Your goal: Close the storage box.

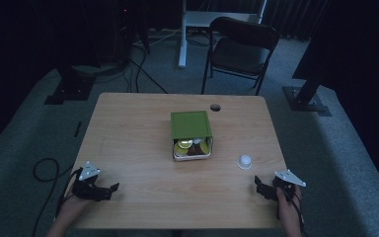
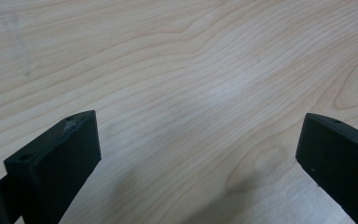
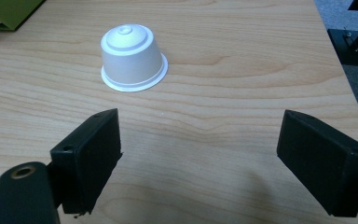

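A white coffee capsule (image 1: pixel 245 161) stands upside down on the wooden table (image 1: pixel 138 148), right of a small box with a green lid (image 1: pixel 191 124). The box's front end is uncovered and holds gold, brown and white capsules (image 1: pixel 191 146). My right gripper (image 1: pixel 258 187) rests near the table's front right corner, open and holding nothing. In the right gripper view the capsule (image 3: pixel 132 56) sits ahead and left of the open right gripper (image 3: pixel 200 119). My left gripper (image 1: pixel 112 191) lies at the front left, and in its own view the left gripper (image 2: pixel 199 122) is open over bare wood.
A cable hole (image 1: pixel 215 107) sits in the table's far edge. A dark folding chair (image 1: pixel 242 49) and a white desk leg (image 1: pixel 182 34) stand beyond the table. Cables (image 1: pixel 47 170) trail on the carpet at the left. The green box's corner (image 3: pixel 9 11) shows in the right gripper view.
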Demonstrator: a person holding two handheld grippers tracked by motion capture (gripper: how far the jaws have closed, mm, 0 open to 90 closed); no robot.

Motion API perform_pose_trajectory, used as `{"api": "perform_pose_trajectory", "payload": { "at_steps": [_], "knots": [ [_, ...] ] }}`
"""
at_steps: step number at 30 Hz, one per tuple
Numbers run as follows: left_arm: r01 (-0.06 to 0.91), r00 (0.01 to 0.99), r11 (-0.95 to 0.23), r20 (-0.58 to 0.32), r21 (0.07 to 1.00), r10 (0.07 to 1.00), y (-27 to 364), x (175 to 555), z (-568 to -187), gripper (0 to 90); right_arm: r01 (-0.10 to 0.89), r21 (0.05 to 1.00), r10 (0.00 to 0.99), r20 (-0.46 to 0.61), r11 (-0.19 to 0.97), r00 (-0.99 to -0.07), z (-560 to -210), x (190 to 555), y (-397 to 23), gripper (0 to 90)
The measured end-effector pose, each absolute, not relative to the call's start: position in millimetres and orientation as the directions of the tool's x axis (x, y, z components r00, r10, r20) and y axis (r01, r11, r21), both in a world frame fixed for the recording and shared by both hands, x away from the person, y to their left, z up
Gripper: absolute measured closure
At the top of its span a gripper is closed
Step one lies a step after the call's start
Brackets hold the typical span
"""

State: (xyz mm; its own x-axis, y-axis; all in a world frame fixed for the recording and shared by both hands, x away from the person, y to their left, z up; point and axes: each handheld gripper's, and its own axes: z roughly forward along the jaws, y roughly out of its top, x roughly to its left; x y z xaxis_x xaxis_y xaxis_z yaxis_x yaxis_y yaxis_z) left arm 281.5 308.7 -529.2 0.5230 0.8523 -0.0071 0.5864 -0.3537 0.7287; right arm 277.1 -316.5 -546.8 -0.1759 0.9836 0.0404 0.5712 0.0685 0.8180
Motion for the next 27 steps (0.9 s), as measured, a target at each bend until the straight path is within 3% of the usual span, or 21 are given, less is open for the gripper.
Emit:
{"api": "perform_pose_trajectory", "payload": {
  "at_steps": [27],
  "knots": [
    [0.661,0.180,-0.189,0.091,0.726,0.979,329,261,-534,0.0,0.573,0.819,0.990,0.042,0.045,-0.138,-547,277,-317,13.1]
  ]
}}
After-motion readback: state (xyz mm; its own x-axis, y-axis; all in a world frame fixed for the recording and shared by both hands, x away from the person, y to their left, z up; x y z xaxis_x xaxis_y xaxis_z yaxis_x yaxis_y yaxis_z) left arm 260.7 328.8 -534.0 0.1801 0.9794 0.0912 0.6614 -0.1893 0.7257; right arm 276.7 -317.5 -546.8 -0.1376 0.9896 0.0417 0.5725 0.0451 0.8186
